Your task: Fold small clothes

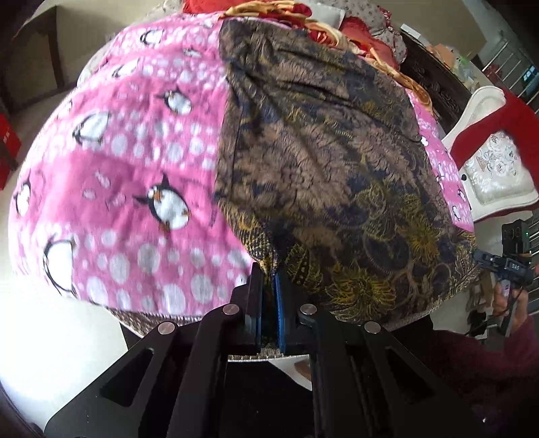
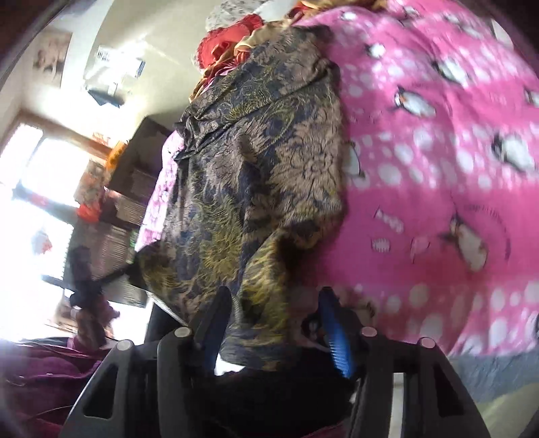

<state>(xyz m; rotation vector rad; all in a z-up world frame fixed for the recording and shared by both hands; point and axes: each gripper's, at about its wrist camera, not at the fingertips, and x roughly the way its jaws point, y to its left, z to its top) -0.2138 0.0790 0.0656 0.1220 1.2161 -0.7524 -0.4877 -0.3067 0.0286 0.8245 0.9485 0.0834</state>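
Observation:
A brown, navy and gold patterned garment (image 1: 330,168) lies spread on a pink penguin blanket (image 1: 128,161). My left gripper (image 1: 269,273) is shut on the garment's near left corner. The other gripper (image 1: 505,266) shows at the far right by the garment's right corner. In the right wrist view the garment (image 2: 256,168) hangs down between the fingers of my right gripper (image 2: 273,300), whose jaws stand apart around its near edge. The other gripper (image 2: 91,279) shows blurred at the left, pinching a corner.
A pile of red and gold clothes (image 1: 303,20) lies at the blanket's far end. A white chair with a red cloth (image 1: 498,151) and dark wooden furniture (image 1: 438,81) stand to the right. A bright window (image 2: 40,175) glares.

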